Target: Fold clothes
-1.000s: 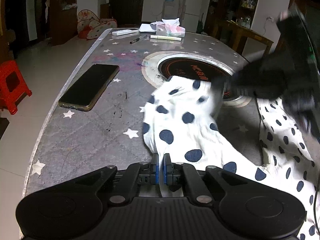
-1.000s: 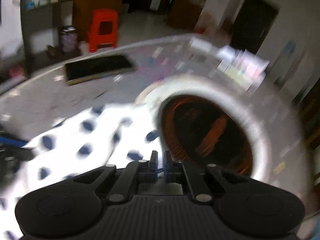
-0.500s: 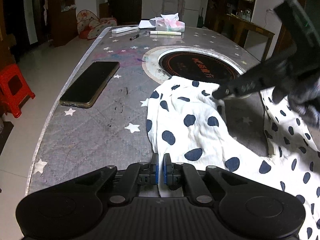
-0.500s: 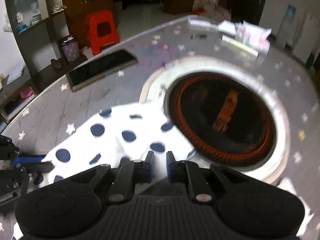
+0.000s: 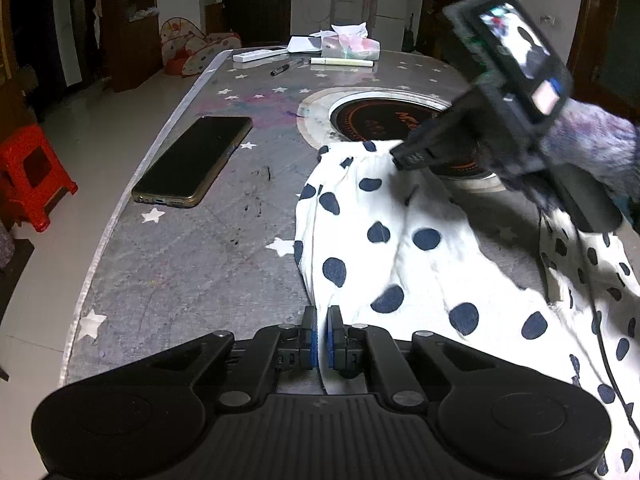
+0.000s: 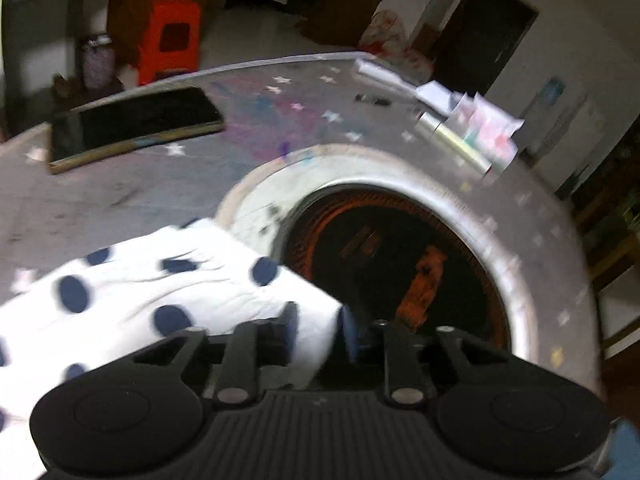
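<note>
Pinching spotted cloth (image 5: 400, 248), left tongs (image 5: 322, 332) closed.

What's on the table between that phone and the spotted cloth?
Nothing stands there: between the phone and the spotted cloth the left wrist view shows only bare table, printed with white stars and smudged with dark marks.

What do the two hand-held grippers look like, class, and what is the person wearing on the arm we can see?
Both the left gripper and the right gripper are matt black, with a ribbed body, two round discs, silver rivets on angled link arms and blue pads on the fingers. The right one carries a small lit screen on its back. A thin black cable hangs below a fuzzy dark purple sleeve.
</note>
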### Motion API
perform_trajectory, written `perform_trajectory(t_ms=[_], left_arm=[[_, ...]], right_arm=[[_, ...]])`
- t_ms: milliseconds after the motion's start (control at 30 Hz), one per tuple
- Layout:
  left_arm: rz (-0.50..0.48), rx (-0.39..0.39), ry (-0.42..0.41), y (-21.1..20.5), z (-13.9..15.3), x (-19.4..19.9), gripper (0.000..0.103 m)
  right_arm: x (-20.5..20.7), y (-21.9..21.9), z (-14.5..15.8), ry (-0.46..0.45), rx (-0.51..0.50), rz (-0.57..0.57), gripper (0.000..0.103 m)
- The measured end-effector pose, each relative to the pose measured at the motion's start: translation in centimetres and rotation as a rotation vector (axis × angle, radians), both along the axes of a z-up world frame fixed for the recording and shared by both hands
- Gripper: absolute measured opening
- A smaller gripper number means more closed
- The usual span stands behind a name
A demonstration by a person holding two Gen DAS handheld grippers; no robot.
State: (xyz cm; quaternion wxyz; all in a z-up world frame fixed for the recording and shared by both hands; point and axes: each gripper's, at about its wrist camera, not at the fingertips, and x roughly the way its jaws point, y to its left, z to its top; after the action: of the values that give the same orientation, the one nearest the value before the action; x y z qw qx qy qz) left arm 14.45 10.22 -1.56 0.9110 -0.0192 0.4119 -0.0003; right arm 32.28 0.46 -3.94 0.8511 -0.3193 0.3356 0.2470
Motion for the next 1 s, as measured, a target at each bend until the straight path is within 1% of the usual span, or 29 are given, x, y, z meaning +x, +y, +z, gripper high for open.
perform_trajectory(t_ms=[67, 133, 167, 233, 267, 367, 433, 567, 700, 733, 867, 933, 1000], left_arm=[[0.004, 0.003, 0.001, 0.2, 0.0, -0.1, 0.006], [0.008, 0.007, 0.002, 0.3, 0.0, -0.1, 0.009], [0.012, 0.009, 0.001, 0.4, 0.1, -0.1, 0.009], [0.019, 0.017, -0.001, 0.5, 0.1, -0.1, 0.009], [0.019, 0.027, -0.001, 0.5, 0.0, 0.0, 0.009], [0.021, 0.054, -0.003, 0.4, 0.1, 0.2, 0.011], [0.032, 0.050, -0.009, 0.4, 0.4, 0.0, 0.011], [0.018, 0.044, -0.052, -0.6, 1.9, -1.7, 0.011], [-0.074, 0.013, -0.076, -2.9, 2.9, -4.1, 0.011], [-0.103, 0.006, -0.073, -3.5, 2.9, -4.7, 0.011], [-0.220, -0.014, -0.051, -5.7, 2.4, -7.5, 0.011], [-0.281, -0.020, -0.036, -6.7, 2.1, -9.1, 0.011], [-0.345, -0.009, -0.025, -7.8, 1.7, -10.9, 0.011]], right_arm=[[0.2, -0.2, 0.9, -0.003, 0.022, -0.002, 0.027], [0.1, -1.0, 2.6, 0.025, 0.072, -0.001, 0.028], [0.0, -1.6, 3.4, 0.041, 0.094, 0.001, 0.029], [-0.5, -2.8, 4.8, 0.071, 0.113, -0.002, 0.035], [-0.8, -3.4, 5.4, 0.085, 0.118, 0.003, 0.036], [-2.4, -5.4, 6.9, 0.103, 0.108, 0.013, 0.036], [-3.8, -7.1, 7.6, 0.122, 0.118, 0.011, 0.037], [-7.5, -10.9, 7.7, 0.179, 0.136, 0.000, 0.037], [-12.6, -14.7, 6.6, 0.218, 0.132, 0.004, 0.037], [-13.9, -15.7, 6.3, 0.225, 0.137, 0.003, 0.039], [-19.2, -19.4, 5.1, 0.294, 0.190, -0.012, 0.039], [-22.0, -21.1, 4.7, 0.311, 0.200, -0.003, 0.039], [-24.7, -22.5, 4.4, 0.320, 0.200, 0.017, 0.039]])
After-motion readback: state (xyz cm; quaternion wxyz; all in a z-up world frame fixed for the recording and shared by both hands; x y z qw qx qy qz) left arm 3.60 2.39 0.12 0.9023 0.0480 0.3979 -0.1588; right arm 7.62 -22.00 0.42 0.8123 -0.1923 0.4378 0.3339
